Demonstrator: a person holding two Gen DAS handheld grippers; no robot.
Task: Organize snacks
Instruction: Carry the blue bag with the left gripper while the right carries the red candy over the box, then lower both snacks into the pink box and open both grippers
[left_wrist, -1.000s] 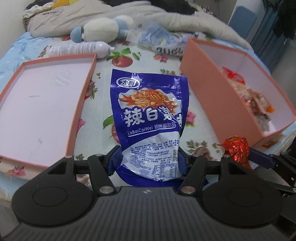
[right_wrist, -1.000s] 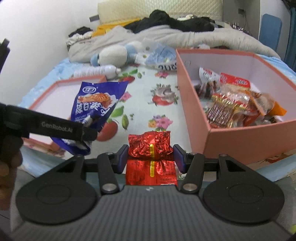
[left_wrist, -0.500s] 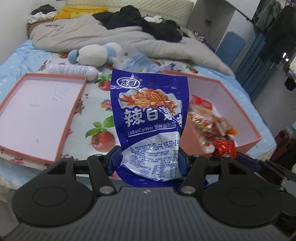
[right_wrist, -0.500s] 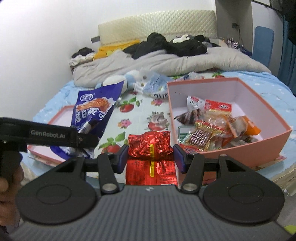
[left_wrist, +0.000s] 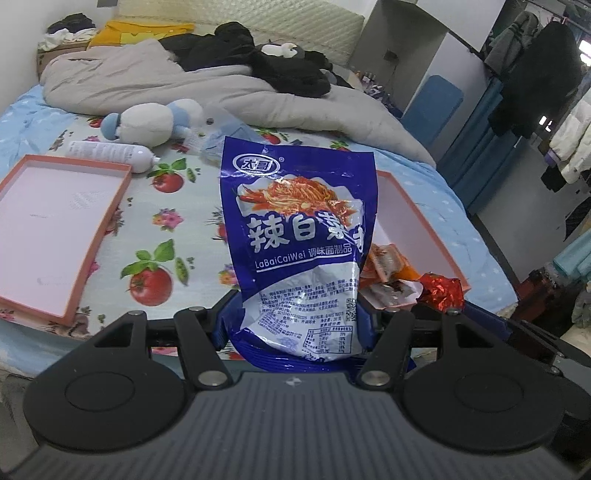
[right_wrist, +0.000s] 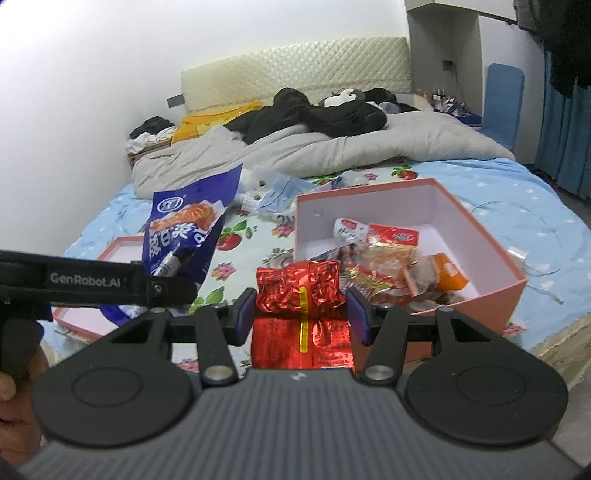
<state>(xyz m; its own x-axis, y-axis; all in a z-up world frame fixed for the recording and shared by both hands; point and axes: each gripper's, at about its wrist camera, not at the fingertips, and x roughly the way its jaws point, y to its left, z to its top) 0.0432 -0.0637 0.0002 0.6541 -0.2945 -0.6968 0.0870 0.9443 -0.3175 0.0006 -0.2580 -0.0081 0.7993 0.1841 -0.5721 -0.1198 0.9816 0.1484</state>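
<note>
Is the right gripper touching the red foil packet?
Touching. The right wrist view shows the right gripper with both pads pressed against the red foil packet.

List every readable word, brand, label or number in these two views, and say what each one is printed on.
"LaBaiCaiWei": on the blue snack bag held in the left tongs.
"辣白菜": large white characters on the same bag; the last character is creased.
"调味面制品": beside the Latin text.
"GenRobot.AI": on the left tongs' arm, right wrist view.
Too small or blurred: the bag's oval logo, its fine print and table; the red foil packet; packets in the pink box.
</note>
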